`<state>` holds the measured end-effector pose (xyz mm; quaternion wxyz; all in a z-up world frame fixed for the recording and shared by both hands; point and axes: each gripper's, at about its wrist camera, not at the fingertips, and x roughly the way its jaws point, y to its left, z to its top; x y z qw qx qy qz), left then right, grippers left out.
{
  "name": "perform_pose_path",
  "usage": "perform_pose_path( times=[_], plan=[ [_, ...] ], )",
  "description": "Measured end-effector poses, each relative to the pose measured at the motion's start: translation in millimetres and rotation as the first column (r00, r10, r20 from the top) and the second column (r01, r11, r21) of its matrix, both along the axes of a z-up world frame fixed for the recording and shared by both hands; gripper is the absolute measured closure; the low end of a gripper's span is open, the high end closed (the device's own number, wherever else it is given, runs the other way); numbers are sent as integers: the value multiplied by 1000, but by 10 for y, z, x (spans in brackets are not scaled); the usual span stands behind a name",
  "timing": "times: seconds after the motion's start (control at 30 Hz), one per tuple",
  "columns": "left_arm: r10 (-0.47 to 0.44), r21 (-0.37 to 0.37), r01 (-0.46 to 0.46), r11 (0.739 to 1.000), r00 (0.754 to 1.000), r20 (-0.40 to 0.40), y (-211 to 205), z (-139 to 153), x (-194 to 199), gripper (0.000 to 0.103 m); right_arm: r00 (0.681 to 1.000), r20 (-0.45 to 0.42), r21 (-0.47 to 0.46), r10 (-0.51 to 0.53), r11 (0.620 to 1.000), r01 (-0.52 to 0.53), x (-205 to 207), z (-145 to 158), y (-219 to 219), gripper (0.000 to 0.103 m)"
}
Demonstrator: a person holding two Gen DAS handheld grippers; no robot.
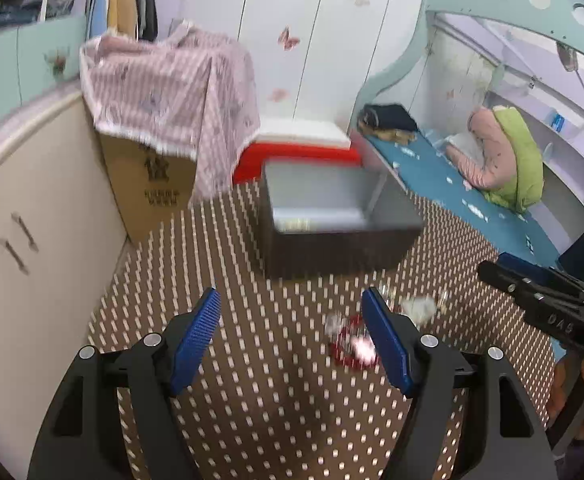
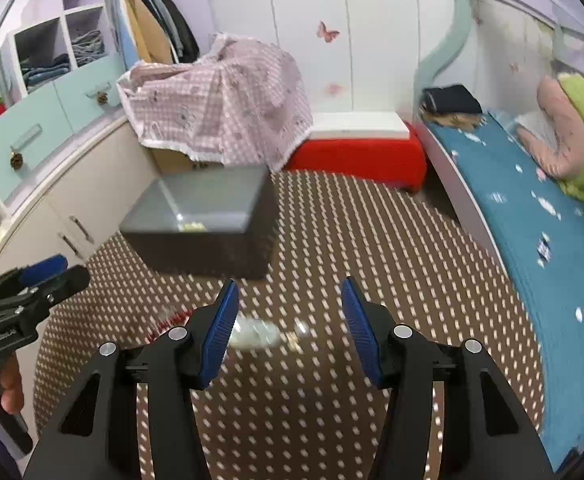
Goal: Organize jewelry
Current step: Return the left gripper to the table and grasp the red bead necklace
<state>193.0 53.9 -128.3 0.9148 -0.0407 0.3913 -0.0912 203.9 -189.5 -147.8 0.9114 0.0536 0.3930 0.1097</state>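
Pink checked cloth [image 2: 227, 100] over cardboard box [image 1: 151, 184], red stool [image 2: 356, 156], blue mattress [image 2: 532, 240]

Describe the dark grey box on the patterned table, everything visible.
The dark grey rectangular box looks like matte plastic, open-topped with a paler grey interior. It sits upright on the brown tabletop with pale dashes, beyond the scattered jewelry. Something small and yellowish lies inside near the front wall; blur hides what it is. Nothing else touches it.
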Motion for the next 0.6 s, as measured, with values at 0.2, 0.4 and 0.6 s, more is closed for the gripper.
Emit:
perform_pose_path(
  times=[0.2,0.4,0.6],
  plan=[
    [10,49,-6,999,996,-85,-109,-379,-25,33,999,-35,18,2,1000,-2,-166,-251,-80,50],
    [4,63,3,998,993,-117,-214,-513,27,34,998,-55,39,9,999,-7,-246,-380,-109,50],
    [7,74,1,997,993,-116,-237,-533,79,38,999,-52,50,8,999,-6,-272,-415,-171,49]
  ],
)
